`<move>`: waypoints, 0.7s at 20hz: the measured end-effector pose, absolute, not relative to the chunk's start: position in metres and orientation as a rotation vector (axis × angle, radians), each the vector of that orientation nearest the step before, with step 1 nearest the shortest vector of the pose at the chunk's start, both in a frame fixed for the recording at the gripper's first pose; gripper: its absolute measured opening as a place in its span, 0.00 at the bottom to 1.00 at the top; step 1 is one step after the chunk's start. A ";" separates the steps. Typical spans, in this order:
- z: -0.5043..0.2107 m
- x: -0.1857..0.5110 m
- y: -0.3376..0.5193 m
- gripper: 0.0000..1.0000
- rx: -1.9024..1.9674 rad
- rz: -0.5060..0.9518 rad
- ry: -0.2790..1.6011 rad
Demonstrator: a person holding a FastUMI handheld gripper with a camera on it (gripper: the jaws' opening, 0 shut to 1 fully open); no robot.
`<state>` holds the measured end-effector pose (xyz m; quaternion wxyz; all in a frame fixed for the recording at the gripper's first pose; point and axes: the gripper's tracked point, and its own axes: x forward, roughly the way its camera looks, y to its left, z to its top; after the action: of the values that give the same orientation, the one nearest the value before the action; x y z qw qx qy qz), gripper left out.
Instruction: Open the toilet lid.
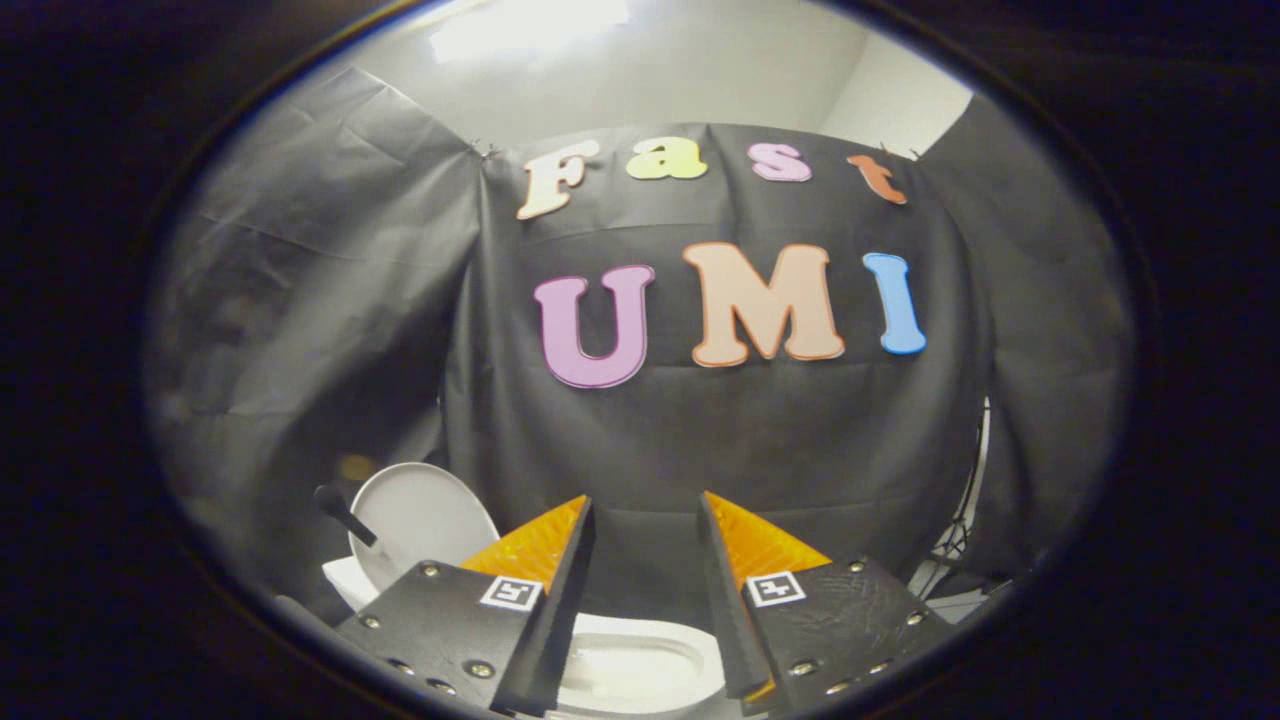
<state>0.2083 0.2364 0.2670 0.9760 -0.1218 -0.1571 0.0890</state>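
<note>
The tool (645, 520) has its two wedge-shaped fingers (560, 590) spread well apart, with nothing held between them. Each finger is a flat plate that narrows toward its tip, with a faceted, textured inner face, and sits on a matte mount plate fixed with round screws and a small square marker.

Just below and between the fingers lies the smooth white ceramic toilet bowl (640, 665), its oval rim glossy and its basin open to view. Beside the left finger, a little beyond it, the round white plastic toilet lid (420, 515) stands raised, tilted back from the bowl, its surface plain and slightly curved. A short dark rod with a rounded knob end (345, 512) crosses the lid's left edge.

Beyond them hangs the creased black cloth wall (700, 450), with a pale painted wall (700, 70) above it.
</note>
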 end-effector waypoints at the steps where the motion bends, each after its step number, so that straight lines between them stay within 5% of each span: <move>1: 0.263 0.208 0.225 0.60 -0.235 0.166 -0.306; 14: 0.211 0.163 0.155 0.60 -0.157 0.216 -0.237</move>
<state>0.1634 0.1554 0.2113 0.9841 -0.0783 -0.1177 0.1076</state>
